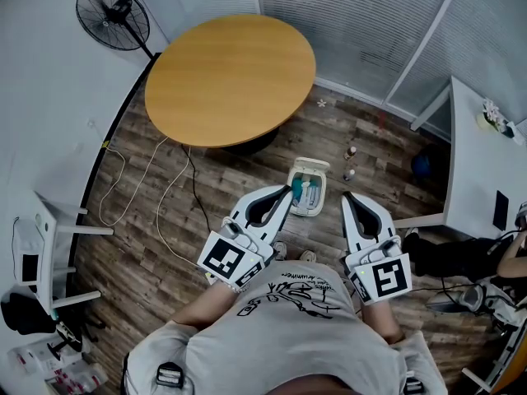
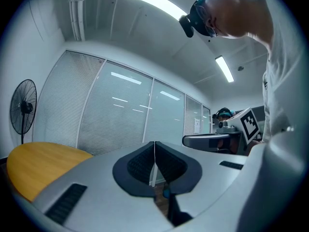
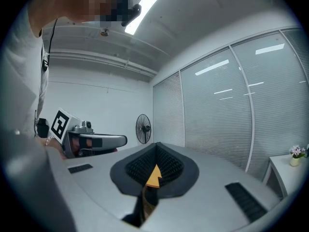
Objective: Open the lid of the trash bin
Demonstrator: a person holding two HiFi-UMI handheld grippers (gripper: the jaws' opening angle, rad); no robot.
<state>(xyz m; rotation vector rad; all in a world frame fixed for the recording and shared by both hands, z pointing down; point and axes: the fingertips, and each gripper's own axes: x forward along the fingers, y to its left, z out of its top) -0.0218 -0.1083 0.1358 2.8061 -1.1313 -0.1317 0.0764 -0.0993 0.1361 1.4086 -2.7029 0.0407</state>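
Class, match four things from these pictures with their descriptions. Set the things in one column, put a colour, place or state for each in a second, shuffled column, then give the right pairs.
Things:
1. round table
2. fan
3. trash bin
4. right gripper

Descriptions:
A. white, standing on the floor
B. jaws shut, holding nothing
C. light brown top
D. black, beside the wall

Pairs: 1-C, 2-D, 3-A, 4-B
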